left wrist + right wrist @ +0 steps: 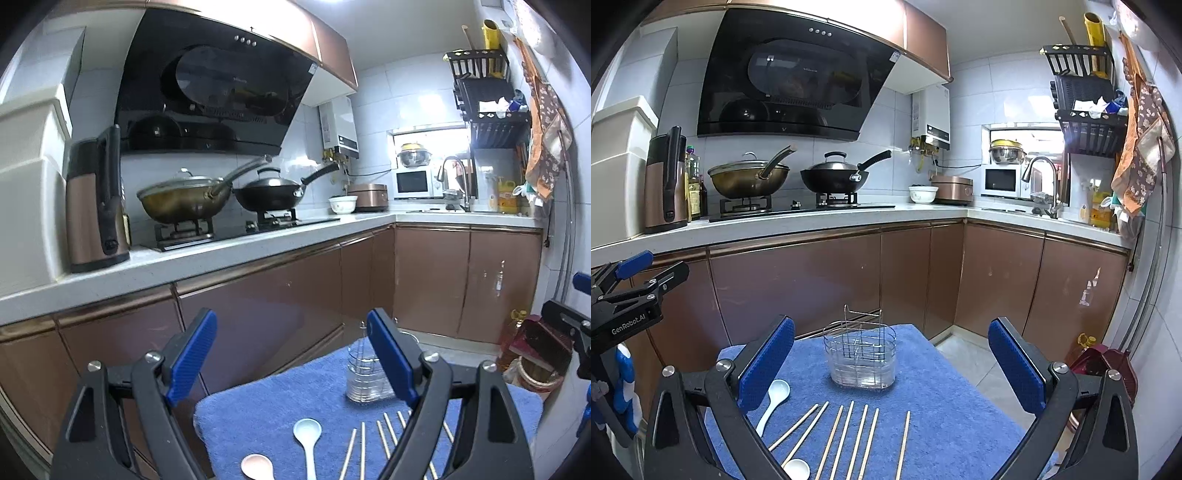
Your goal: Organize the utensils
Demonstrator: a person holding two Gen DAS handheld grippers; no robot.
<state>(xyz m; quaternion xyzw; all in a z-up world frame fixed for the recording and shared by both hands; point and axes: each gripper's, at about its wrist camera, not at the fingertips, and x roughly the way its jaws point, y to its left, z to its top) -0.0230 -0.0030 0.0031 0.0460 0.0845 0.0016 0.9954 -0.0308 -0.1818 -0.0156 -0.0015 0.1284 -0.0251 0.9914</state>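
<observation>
A wire utensil caddy [861, 360] with a clear plastic tray stands upright at the far side of a blue towel [942, 398]; in the left wrist view the caddy [364, 376] is partly hidden by a finger. Several wooden chopsticks [849, 439] lie side by side in front of it. A white spoon [774, 400] and a second white spoon [796, 469] lie to their left. My right gripper [892, 365] hovers open above the chopsticks. My left gripper [291, 360] is open too, over the spoon [307, 439] and the pinkish spoon [257, 467].
Brown cabinet doors [812, 280] stand just behind the towel-covered stand. The counter [798, 223] above carries a kettle [665, 184], two woks on the stove and a bowl. Red bins [1104, 369] sit on the tiled floor to the right.
</observation>
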